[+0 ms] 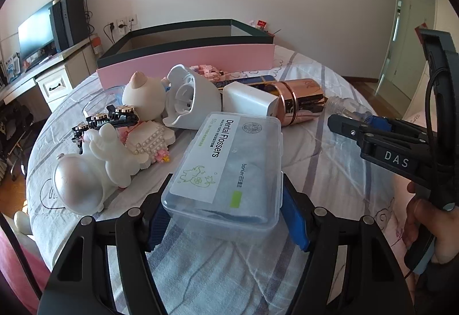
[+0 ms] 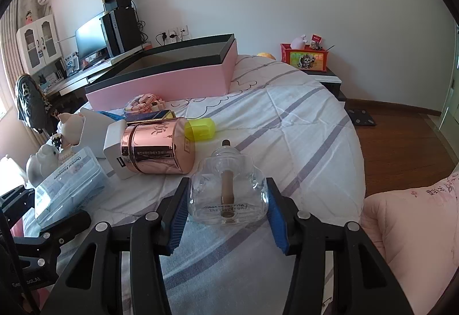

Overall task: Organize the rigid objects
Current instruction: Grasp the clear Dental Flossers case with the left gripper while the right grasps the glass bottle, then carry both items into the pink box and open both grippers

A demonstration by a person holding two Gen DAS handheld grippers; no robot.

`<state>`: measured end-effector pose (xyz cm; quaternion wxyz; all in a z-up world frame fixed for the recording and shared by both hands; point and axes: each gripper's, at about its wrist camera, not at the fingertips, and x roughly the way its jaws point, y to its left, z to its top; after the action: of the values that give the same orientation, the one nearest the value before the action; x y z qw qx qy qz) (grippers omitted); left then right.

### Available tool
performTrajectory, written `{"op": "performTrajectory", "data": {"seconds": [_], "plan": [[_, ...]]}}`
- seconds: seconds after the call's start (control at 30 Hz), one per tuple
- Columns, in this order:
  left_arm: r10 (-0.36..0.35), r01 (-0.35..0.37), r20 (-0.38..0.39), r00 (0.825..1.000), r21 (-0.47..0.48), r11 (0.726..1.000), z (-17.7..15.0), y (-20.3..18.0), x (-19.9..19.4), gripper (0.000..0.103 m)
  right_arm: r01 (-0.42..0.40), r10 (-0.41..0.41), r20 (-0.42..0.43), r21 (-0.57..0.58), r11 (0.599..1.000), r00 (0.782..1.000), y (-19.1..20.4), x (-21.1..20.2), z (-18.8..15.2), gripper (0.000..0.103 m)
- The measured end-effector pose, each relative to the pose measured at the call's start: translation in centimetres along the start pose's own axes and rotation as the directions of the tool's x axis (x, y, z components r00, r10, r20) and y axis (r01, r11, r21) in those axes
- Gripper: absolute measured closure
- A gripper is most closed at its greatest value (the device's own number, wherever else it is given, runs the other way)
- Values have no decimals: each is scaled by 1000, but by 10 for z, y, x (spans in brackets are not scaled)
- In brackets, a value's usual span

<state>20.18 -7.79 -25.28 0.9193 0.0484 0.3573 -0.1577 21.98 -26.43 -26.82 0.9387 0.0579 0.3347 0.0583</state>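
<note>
The left gripper (image 1: 223, 213) clamped a clear plastic box (image 1: 226, 168) labelled "Dental Flossers" on the striped bedspread (image 2: 301, 125). The right gripper (image 2: 226, 216), marked "DAS", squeezed a clear glass bottle (image 2: 228, 188). Behind stood the pink box (image 2: 160, 82), its inside hidden.

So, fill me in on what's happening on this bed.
A person is sorting small items on the bed, a handheld gripper in each hand. The left gripper is closed around a clear dental flossers box. The right gripper brackets a clear glass bottle lying on the cover, pads at its sides. The pink box behind the pile sits open; figurines, a rose-gold tin and a white charger are still outside it.
</note>
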Motion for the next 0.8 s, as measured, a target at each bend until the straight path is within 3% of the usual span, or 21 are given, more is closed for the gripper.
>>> {"op": "performTrajectory", "data": {"seconds": [0.13,0.27,0.43,0.63,0.8], "plan": [[-15,15,25,1000,0,1000,6,-2,-9,42,-24,24,19,4,1000,1000,2,-7,4,52],[-36,37,30,999,-4,999,11,1,-13,41,-48,48,33,-1,999,998,6,-13,9,52],[-105,102,-42,994,-68,993,6,9,-1,42,-54,54,17,10,998,998,4,-7,8,52],[-77,74,-52,996,-53,996,8,4,10,42,-56,56,-5,33,998,998,-1,0,0,52],[-54,54,21,998,-37,998,15,1,-2,42,-59,59,28,28,998,998,-1,-9,5,52]]}}
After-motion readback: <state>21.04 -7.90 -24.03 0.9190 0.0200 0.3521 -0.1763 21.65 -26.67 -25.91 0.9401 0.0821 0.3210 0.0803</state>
